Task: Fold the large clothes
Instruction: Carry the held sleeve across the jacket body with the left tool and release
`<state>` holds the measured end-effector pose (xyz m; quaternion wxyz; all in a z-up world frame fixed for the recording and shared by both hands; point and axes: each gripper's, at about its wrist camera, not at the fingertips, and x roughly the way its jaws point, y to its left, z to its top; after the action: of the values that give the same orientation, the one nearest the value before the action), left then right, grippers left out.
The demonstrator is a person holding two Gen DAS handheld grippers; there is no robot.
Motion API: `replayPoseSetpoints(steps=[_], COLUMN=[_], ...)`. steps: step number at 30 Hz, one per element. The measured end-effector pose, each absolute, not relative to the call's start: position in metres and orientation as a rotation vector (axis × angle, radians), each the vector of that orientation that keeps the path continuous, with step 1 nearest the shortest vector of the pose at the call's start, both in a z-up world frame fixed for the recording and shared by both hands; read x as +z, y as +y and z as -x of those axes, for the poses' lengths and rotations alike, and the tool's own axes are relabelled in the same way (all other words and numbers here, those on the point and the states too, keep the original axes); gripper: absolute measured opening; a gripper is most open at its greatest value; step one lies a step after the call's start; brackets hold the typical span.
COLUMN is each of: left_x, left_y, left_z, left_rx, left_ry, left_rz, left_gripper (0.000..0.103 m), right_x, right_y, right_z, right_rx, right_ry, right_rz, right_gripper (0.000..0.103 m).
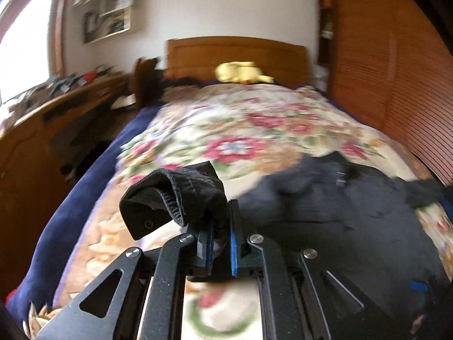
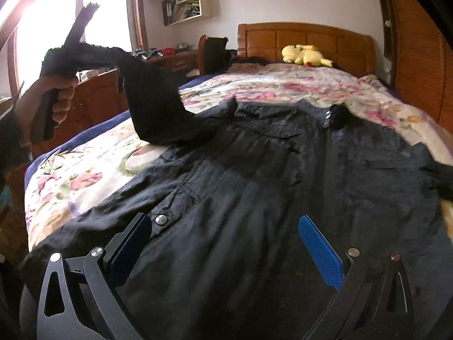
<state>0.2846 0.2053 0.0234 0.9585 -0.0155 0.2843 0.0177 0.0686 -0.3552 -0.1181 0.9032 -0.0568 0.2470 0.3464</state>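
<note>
**Left wrist view: sleeve cuff clamped and raised for the first fold**

Left wrist view shows my left gripper (image 1: pixel 220 226) with its blue pads (image 1: pixel 234 243) drawn nearly together on the cuff (image 1: pixel 170 198) of the black jacket's sleeve; the elastic hem and a snap stud bunch up just above the fingers. I hold it by the cuff because that end gives control of the whole sleeve length. In the right wrist view the same sleeve (image 2: pixel 153 107) rises off the bed towards the person's hand (image 2: pixel 56 96) on the left gripper's handle, so the cloth hangs clear of the quilt rather than dragging across it.

The black jacket (image 2: pixel 269 170) lies front-up and spread on the floral quilt (image 2: pixel 283 85), collar towards the wooden headboard (image 2: pixel 305 36), hem towards me. A yellow plush toy (image 2: pixel 305 53) sits by the headboard, well apart from the work.

My right gripper (image 2: pixel 226 246) hovers over the lower front with its tongs wide apart and nothing between them. I judge it waits there to pin or steady the body while the sleeve is carried across the chest.
</note>
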Motion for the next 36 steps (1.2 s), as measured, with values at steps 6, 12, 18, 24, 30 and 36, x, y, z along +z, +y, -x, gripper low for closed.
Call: replayPoseSetpoints(steps=[6,12,18,24,30,36], left_x=[0.038,0.034,0.018,-0.007,-0.018,-0.023], left_y=[0.111,0.042,-0.003,-0.017,-0.002,0.027], left_z=[-0.262,-0.237,-0.207,-0.186,-0.158,-0.129], left_rx=[-0.109,-0.217,-0.279,-0.257,-0.232,-0.176], left_ry=[0.578,0.587,0.610,0.656,0.654,0.634], left_rz=[-0.014,-0.049,-0.057,-0.081,-0.051,-0.026], left_gripper=[0.009,0.009,0.009,0.011,0.030,0.037], right_x=[-0.106,-0.101,-0.100,-0.096,-0.094,-0.095], right_y=[-0.412,-0.474,-0.502,-0.497,-0.487,-0.471], right_z=[-0.059,-0.060,-0.063,-0.063,-0.066,-0.072], right_rx=[0.649,0.546,0.489,0.471,0.483,0.517], right_ry=[0.476,0.453,0.466,0.477,0.482,0.486], right_rz=[0.085,0.048,0.007,0.000,0.030,0.052], right_gripper=[0.103,0.103,0.103,0.103,0.103,0.103])
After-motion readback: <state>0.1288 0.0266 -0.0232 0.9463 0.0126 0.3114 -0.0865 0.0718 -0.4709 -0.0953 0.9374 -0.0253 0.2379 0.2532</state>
